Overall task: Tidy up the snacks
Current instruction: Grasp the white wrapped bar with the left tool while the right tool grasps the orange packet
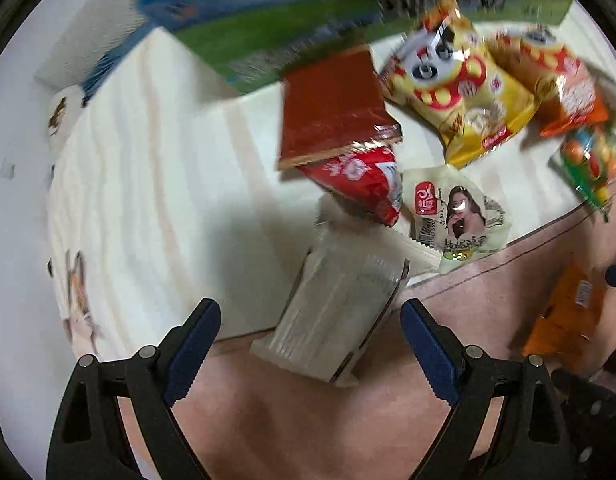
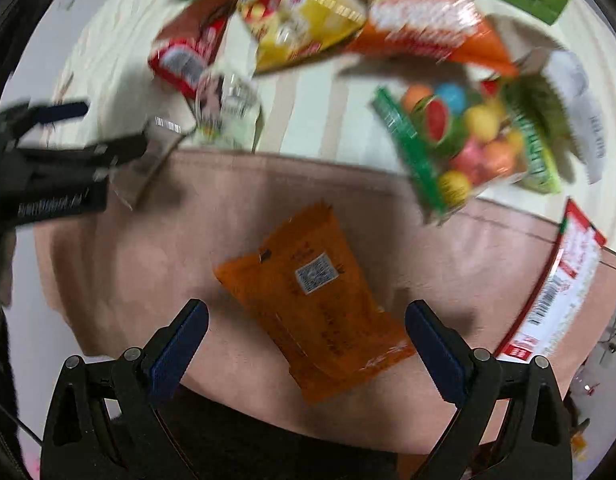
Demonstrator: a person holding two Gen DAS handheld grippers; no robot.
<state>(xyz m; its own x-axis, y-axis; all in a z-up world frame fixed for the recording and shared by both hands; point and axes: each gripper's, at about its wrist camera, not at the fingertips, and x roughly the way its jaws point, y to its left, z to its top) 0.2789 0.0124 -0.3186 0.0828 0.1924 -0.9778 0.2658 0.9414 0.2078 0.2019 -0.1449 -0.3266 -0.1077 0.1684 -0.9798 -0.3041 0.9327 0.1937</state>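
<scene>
My left gripper (image 1: 309,316) is open, its blue pads either side of a clear white snack pack (image 1: 335,300) that lies across the edge of the cream mat (image 1: 156,184). Beyond it lie a red packet (image 1: 355,184), a brown-red box (image 1: 331,108), a white packet with a face (image 1: 455,216), a yellow panda bag (image 1: 455,92) and an orange bag (image 1: 563,84). My right gripper (image 2: 306,320) is open over an orange packet (image 2: 311,308) on the pink cloth (image 2: 148,248). A bag of coloured balls (image 2: 463,140) lies further right.
A red-and-white packet (image 2: 555,288) lies at the right edge of the pink cloth. A green and blue picture mat (image 1: 244,12) lies at the far side. The left gripper shows in the right wrist view (image 2: 60,148) at far left. The views are motion-blurred.
</scene>
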